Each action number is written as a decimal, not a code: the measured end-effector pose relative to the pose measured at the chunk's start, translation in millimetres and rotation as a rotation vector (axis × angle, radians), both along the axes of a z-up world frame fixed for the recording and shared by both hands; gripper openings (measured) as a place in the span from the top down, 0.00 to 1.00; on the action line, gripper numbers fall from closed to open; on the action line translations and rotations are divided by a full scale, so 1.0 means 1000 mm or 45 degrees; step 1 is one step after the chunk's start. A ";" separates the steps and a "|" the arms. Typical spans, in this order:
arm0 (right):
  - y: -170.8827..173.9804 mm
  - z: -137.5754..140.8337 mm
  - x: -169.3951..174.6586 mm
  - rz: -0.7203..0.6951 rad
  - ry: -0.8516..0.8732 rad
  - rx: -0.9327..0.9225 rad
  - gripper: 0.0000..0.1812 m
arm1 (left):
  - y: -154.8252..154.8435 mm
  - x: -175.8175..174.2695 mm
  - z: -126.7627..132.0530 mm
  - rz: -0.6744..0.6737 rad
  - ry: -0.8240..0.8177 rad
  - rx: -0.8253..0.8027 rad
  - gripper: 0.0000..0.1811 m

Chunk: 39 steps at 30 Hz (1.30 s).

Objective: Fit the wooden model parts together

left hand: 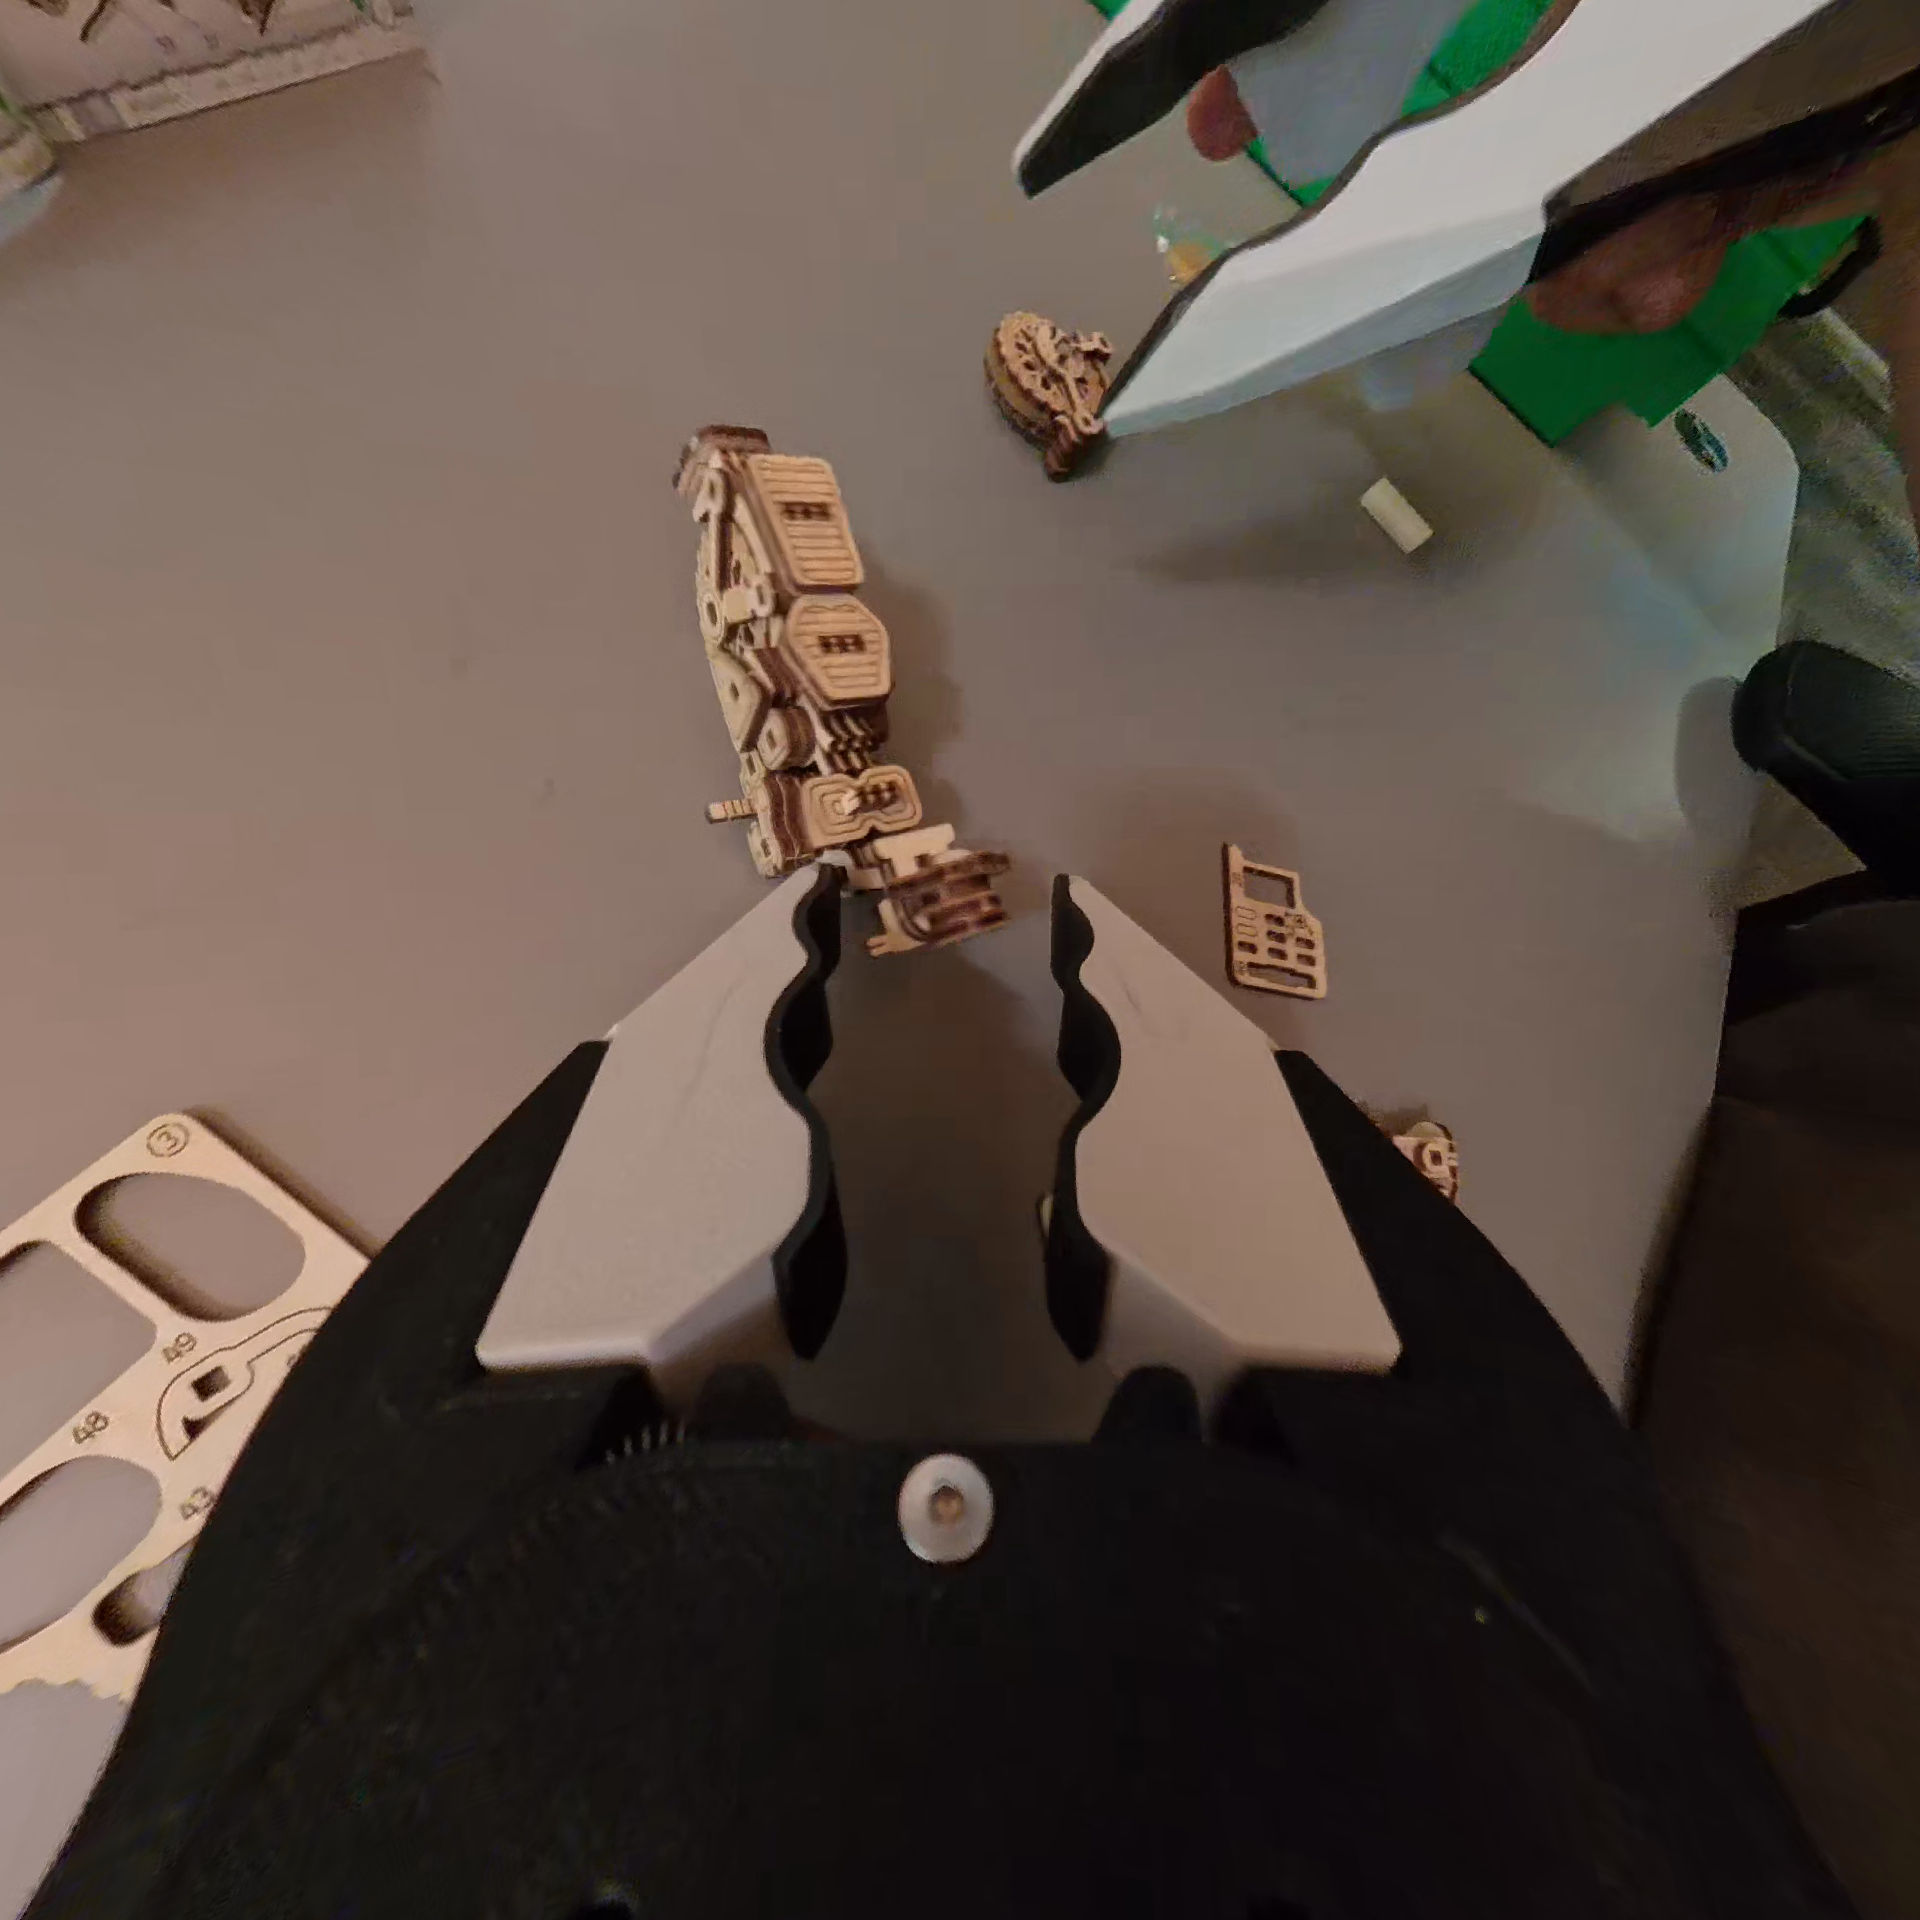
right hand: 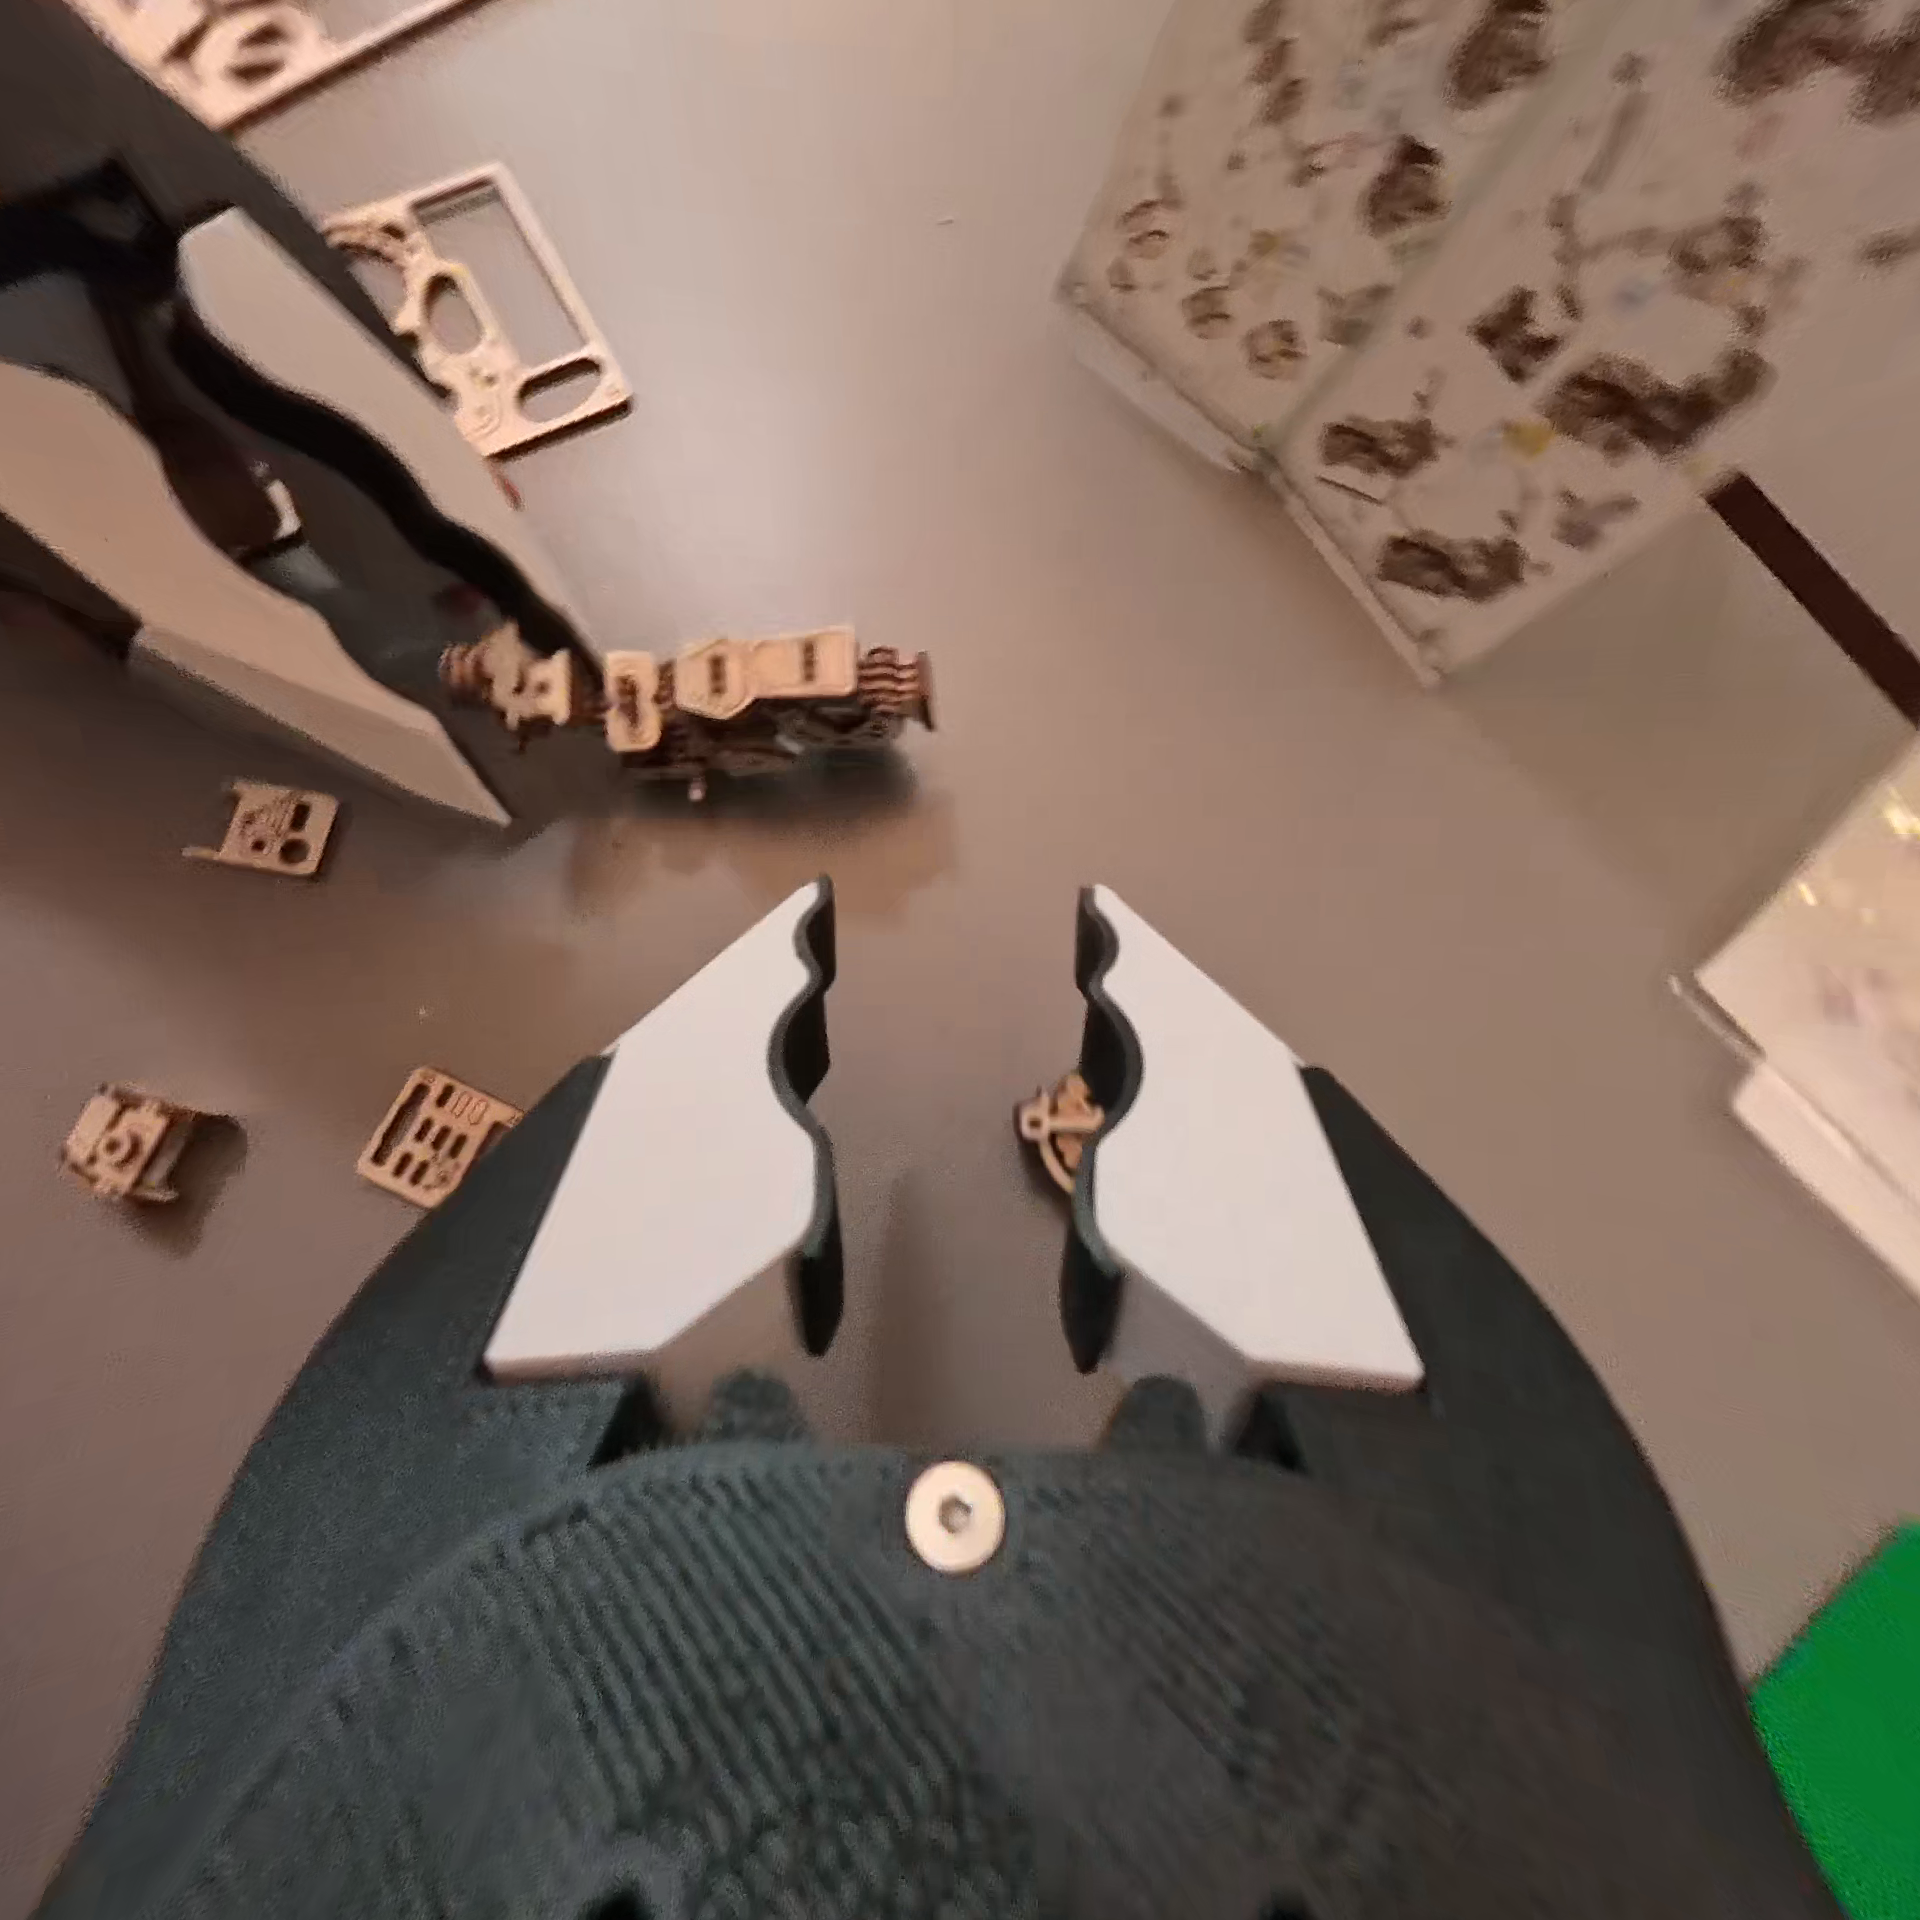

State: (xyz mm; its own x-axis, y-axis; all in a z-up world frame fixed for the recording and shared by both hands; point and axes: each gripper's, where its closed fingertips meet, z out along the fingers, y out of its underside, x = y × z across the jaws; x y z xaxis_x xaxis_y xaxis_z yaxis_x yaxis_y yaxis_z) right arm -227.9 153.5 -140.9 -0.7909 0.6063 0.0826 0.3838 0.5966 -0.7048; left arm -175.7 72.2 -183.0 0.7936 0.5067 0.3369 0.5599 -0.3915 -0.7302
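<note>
The long wooden model [left hand: 800, 665] lies on the grey table [left hand: 416, 623]. My left gripper [left hand: 945, 894] is open, and the model's small near end [left hand: 935, 899] sits between its fingertips, close to the left one. In the right wrist view the left gripper [right hand: 535, 727] straddles that end of the model [right hand: 769, 686]. My right gripper [right hand: 956, 899] is open and empty, low over the table. A small round wooden part [right hand: 1055, 1127] lies beside its right finger, partly hidden. In the left wrist view that part [left hand: 1044, 384] lies at a fingertip of the right gripper [left hand: 1070, 301].
Flat loose pieces [left hand: 1276, 925] [right hand: 270, 826] [right hand: 130, 1143] lie near the model. Punched wooden sheets [left hand: 135, 1351] [right hand: 499, 312] and an instruction booklet [right hand: 1455, 364] lie around it. A white peg [left hand: 1397, 514], green blocks [left hand: 1621, 353] and a black chair [left hand: 1839, 748] are at the right edge.
</note>
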 end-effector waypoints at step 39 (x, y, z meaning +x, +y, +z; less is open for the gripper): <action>-0.010 -0.033 0.043 -0.706 -0.508 -0.940 0.69 | 0.030 -0.034 0.011 0.329 -0.331 0.311 0.76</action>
State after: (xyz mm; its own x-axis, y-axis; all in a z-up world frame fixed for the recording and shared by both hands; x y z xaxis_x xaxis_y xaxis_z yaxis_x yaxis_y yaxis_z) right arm -185.2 143.7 -173.6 -0.2695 0.6898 -0.6719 0.7636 -0.2720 -0.5855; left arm -209.9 102.1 -171.9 0.5244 0.5582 0.6430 0.7941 -0.0480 -0.6059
